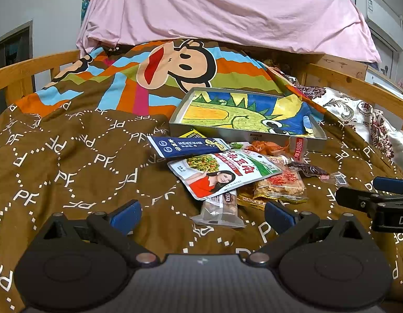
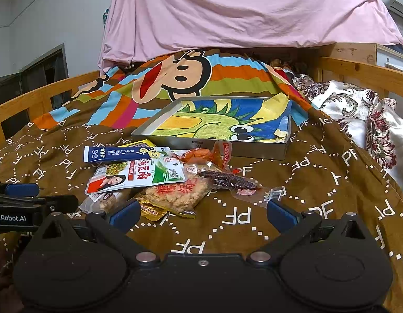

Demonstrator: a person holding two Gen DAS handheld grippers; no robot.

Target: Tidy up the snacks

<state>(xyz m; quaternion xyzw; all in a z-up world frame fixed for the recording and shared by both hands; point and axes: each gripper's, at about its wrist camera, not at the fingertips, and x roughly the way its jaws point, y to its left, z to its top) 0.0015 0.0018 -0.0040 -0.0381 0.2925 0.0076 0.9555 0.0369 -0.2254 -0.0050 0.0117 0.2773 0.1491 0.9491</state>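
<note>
**Snack sorting: basically at square one, tray has nothing in it yet**

Biggest thing first: the whole job sits on a bed covered by a brown quilt point(image 1: 71, 161) with a cartoon monkey print across the upper middle of the frame. No bench here, just bedding.

Next down, the shallow metal tray point(image 1: 175, 120) lined with a dinosaur drawing, centre-right in both views. I'm guessing that's where the snacks are meant to go, and as far as I can see not one packet is inside it.

Everything is lumped in one overlapping pile just below the tray. Rough size order:
- white pickled-bean pouch point(image 1: 222, 172) on top of the heap, mid-frame
- navy blue stick pack point(image 1: 185, 146) above it, lying over a yellow packet I can't read
- clear bag of crispy rice crackers point(image 2: 175, 193) poking out at the pile's lower right
- dark vacuum-packed meat snack point(image 2: 227, 180) on the right edge
- orange-red snack pack point(image 2: 201, 155) nearest the tray wall
- small clear packet point(image 1: 219, 208) at the bottom of the pile

Left claw point(image 1: 202, 217) hovers low in its frame with its blue pads wide apart, nothing between them; that small clear packet is right in front. Right claw point(image 2: 204, 215) is likewise spread and empty, facing the cracker bag.

So my read: zero done, six-ish packets left.
</note>
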